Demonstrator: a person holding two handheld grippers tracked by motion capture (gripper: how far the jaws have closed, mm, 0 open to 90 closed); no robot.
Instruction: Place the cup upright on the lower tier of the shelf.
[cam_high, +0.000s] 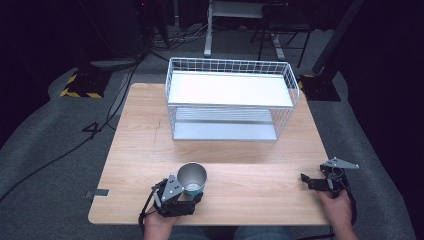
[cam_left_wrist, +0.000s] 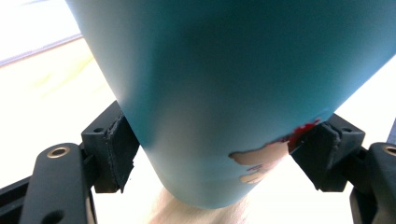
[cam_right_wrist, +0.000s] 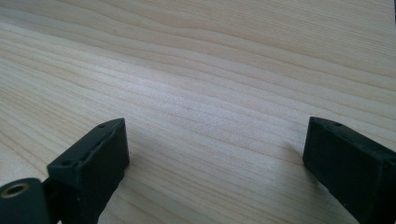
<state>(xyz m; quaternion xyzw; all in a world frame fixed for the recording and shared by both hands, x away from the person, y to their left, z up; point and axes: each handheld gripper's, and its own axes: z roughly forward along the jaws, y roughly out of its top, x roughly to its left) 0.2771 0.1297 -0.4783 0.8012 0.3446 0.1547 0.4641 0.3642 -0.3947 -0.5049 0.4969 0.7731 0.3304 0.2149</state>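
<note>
A teal cup (cam_high: 192, 177) with a metal inside stands upright near the table's front edge, left of centre. My left gripper (cam_high: 194, 192) is shut on its lower part. In the left gripper view both pads press the sides of the cup (cam_left_wrist: 224, 93), whose paint is chipped near the right pad, and my left gripper (cam_left_wrist: 222, 149) is low by its base. Whether the base touches the wood is unclear. My right gripper (cam_high: 307, 181) lies at the front right of the table, open, with bare wood between its jaws (cam_right_wrist: 215, 149).
A white wire rack (cam_high: 230, 90) with two shelves stands at the back middle of the wooden table (cam_high: 150, 150). Beyond the table are grey carpet, cables and stand feet. A metal tab (cam_high: 97, 193) sticks out at the front left edge.
</note>
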